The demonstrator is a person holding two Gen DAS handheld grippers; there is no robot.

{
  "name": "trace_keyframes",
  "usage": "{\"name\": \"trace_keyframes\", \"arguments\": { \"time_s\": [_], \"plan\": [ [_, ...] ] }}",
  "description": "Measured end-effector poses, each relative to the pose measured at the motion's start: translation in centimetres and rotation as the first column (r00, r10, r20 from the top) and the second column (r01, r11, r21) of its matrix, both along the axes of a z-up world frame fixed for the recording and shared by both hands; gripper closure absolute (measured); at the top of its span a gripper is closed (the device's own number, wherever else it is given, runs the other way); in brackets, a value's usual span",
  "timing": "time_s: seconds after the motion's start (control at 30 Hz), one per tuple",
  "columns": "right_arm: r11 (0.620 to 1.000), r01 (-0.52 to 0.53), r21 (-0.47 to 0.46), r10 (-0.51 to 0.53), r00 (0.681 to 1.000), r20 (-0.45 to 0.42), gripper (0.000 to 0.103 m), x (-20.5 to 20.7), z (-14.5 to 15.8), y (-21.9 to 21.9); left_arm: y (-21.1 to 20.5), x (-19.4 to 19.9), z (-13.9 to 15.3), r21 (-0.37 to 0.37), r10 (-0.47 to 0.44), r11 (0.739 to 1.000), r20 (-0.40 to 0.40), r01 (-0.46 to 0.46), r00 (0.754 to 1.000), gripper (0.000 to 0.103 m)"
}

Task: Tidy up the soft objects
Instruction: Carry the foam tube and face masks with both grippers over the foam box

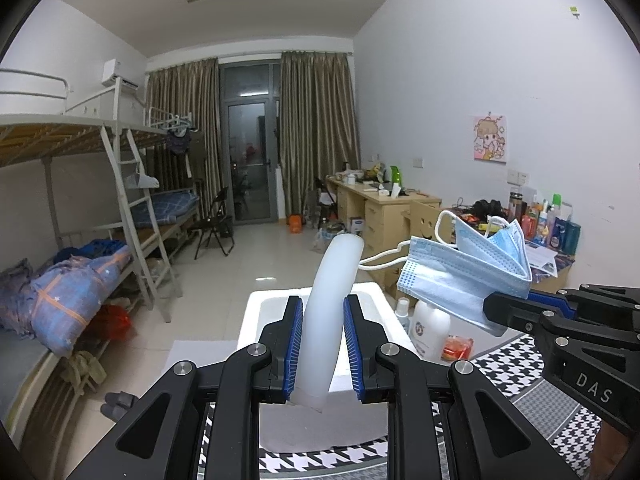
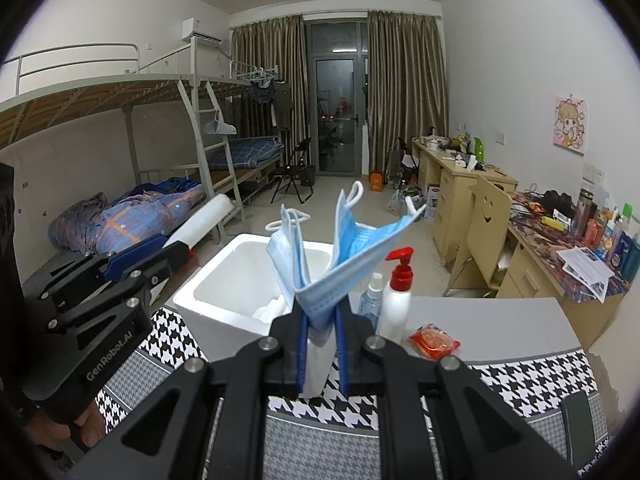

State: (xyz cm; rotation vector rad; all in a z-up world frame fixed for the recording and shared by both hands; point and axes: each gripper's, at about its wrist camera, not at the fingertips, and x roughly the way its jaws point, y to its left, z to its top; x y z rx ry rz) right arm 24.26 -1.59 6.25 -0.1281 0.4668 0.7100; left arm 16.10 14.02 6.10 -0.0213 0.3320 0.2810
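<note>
My left gripper [image 1: 320, 300] is shut on a pale, curved foam tube [image 1: 332, 300] that sticks up and forward between its blue pads. In the right wrist view the same tube [image 2: 204, 220] pokes out of the left gripper [image 2: 176, 246] at the left. My right gripper [image 2: 320, 308] is shut on a bunch of light blue face masks [image 2: 340, 256] whose ear loops stand upward. In the left wrist view those masks [image 1: 460, 276] hang from the right gripper [image 1: 492, 308] at the right. An open white foam box [image 2: 224, 276] stands on the table just beyond both grippers.
A pump bottle with a red top [image 2: 396, 300], a small spray bottle [image 2: 370, 296] and a red snack packet [image 2: 434, 342] stand right of the box on a houndstooth cloth [image 2: 520, 384]. Bunk beds [image 1: 80, 208] line the left wall, cluttered desks [image 2: 480, 184] the right.
</note>
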Motion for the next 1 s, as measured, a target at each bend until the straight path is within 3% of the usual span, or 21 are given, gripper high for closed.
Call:
{"name": "trace_keyframes", "arguments": {
  "time_s": [1.0],
  "plan": [
    [1.000,-0.008,-0.029,0.007,0.999,-0.032,0.087,3.9,-1.0,3.4,2.9,5.0,-1.8,-0.035,0.057,0.998,-0.069,-0.059,0.996,0.080]
  ]
}}
